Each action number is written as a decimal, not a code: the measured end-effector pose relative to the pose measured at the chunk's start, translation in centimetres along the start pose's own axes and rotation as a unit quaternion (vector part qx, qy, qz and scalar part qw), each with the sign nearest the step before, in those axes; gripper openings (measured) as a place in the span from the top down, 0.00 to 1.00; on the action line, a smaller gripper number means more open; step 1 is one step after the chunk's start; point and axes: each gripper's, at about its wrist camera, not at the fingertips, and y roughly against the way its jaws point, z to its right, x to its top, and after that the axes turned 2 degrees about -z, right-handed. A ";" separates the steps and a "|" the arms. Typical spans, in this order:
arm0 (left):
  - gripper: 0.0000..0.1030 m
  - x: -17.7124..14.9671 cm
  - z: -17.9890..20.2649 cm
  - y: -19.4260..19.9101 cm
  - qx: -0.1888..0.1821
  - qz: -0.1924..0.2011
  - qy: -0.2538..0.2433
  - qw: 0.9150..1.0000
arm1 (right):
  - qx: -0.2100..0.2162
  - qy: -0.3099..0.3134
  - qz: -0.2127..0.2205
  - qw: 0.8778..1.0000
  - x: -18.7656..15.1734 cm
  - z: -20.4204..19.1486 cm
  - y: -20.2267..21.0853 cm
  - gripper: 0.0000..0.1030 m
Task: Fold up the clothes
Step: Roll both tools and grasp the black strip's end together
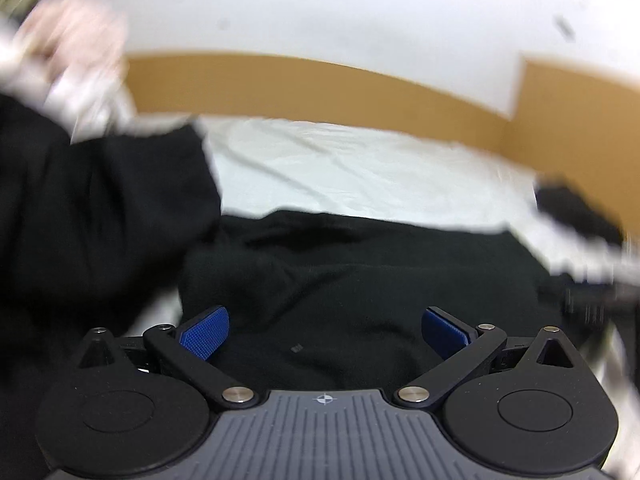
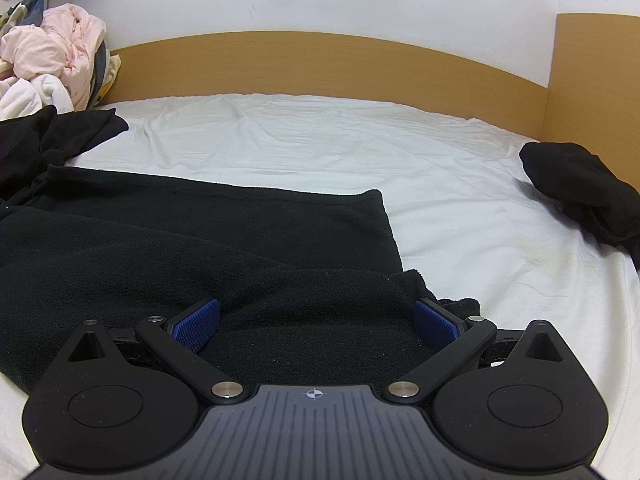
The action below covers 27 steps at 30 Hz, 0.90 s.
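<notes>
Here, in the left wrist view, the left gripper [image 1: 325,332] hangs over the black garment [image 1: 352,280] with its jaws spread wide and nothing between them; the cloth lies under and ahead of the jaws, on the white sheet [image 1: 360,168]. The picture is smeared, so I judge the gripper is travelling, not yet gripping. To the left of the jaws a big dark fold of fabric [image 1: 92,216] rises, and a pale blur above it cannot be made out.

In the right wrist view, the right gripper [image 2: 316,326] also has its jaws spread and bare. The garment's rumpled near corner [image 2: 416,284] sits just at the right-hand jaw, probably the spot to pinch for a fold. I count one spread garment below the jaws, one dark bundle [image 2: 580,184] far right of them, one loose dark piece [image 2: 76,132] far left, and one pile of pale clothes [image 2: 52,60] beyond that, against the wooden board [image 2: 320,64].
</notes>
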 end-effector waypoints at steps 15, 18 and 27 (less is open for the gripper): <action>0.01 -1.6 2.7 1.5 0.063 -0.005 -0.402 0.913 | 0.064 0.173 0.059 0.981 1.8 2.1 5.0 0.00; 0.01 -2.4 3.2 2.1 0.032 -0.020 -0.476 0.879 | 0.052 0.335 0.106 0.935 1.9 1.1 8.8 0.01; 0.28 -4.0 4.8 0.0 0.025 -0.088 -0.622 0.778 | 0.028 0.629 0.026 0.777 -2.0 -1.6 8.0 0.21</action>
